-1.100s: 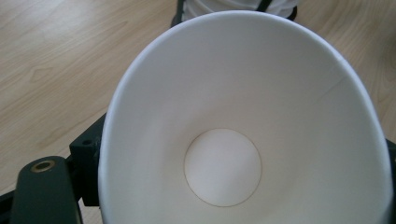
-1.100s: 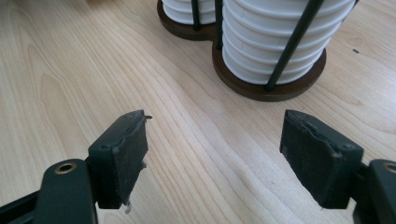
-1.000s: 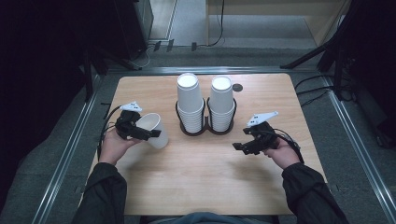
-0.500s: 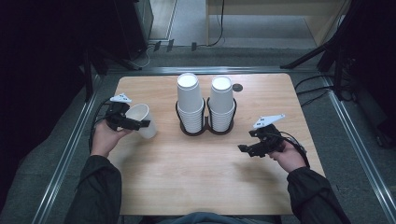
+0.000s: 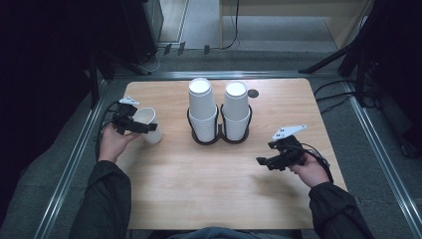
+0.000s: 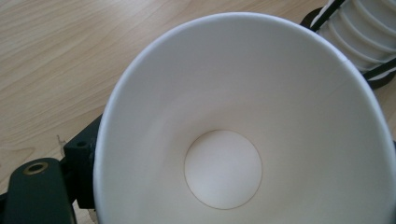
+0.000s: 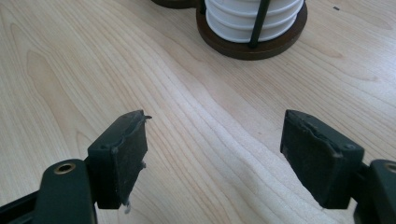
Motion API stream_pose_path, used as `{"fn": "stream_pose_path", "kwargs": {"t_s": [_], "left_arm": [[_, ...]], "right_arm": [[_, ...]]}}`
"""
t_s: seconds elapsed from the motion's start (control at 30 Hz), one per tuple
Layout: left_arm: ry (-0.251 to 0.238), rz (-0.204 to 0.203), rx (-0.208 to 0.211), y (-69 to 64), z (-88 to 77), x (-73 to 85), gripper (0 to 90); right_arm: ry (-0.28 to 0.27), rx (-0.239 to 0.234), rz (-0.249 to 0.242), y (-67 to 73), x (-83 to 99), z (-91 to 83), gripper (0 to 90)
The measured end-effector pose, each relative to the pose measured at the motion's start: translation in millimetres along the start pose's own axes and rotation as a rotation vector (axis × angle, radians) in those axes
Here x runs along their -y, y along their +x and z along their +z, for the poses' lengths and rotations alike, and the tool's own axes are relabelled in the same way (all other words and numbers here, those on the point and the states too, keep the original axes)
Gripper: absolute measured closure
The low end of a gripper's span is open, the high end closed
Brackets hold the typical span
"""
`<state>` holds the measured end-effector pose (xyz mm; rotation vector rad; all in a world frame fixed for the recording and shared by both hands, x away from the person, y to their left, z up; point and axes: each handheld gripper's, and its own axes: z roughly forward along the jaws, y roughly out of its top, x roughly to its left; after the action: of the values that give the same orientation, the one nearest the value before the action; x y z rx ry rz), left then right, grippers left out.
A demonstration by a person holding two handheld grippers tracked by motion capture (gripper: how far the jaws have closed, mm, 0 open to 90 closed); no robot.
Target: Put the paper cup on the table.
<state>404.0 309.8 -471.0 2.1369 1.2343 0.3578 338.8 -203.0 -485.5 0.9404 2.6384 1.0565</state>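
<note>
My left gripper is at the table's left side, shut on a white paper cup that tilts with its mouth toward the hand. Its jaws have just eased open slightly, with the cup still between them. The left gripper view looks straight into the empty cup, and one black finger lies against its outer wall. My right gripper hovers low over the right part of the table. It is open, and there is bare wood between its pads.
Two tall stacks of white paper cups stand in a black wire holder at the table's middle back; its round base lies ahead of the right gripper. A small dark hole marks the wooden table.
The left hand has carried the cup to the left and a little farther away from the person. The right hand has stayed about where it was.
</note>
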Motion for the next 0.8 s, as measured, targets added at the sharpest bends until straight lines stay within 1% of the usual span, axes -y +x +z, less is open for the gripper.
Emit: {"fn": "stream_pose_path", "kwargs": {"t_s": [0.07,0.1,0.2,0.37,0.43,0.53,0.6,0.8], "left_arm": [[0.006,-0.001,-0.013,-0.3,2.8,-0.4,10.4],[0.009,-0.002,-0.013,-0.5,3.8,-0.4,10.3],[0.015,0.009,-0.029,-2.3,5.7,-0.5,9.5],[0.006,-0.007,-0.033,-1.9,6.7,-0.4,8.4],[0.002,-0.018,-0.012,-0.8,6.5,0.3,8.0],[-0.004,-0.033,0.004,-0.6,6.6,0.7,7.4],[0.002,-0.039,0.005,-0.7,6.3,0.5,7.3],[0.002,-0.048,0.034,-1.1,6.9,0.4,5.4]], "right_arm": [[0.002,-0.001,-0.001,0.3,0.2,0.5,23.1],[0.006,-0.001,0.002,0.4,0.4,0.6,23.1],[0.003,-0.001,0.002,-0.2,0.1,0.9,23.1],[0.001,-0.006,-0.001,-0.1,-0.7,1.8,23.1],[0.001,-0.009,-0.003,-0.2,-0.8,1.8,23.1],[-0.001,-0.006,0.003,-1.1,-0.6,1.4,23.1],[0.000,-0.005,0.005,-1.4,-0.4,1.2,23.1],[-0.004,-0.004,0.004,-2.7,-0.6,0.0,23.2]]}}
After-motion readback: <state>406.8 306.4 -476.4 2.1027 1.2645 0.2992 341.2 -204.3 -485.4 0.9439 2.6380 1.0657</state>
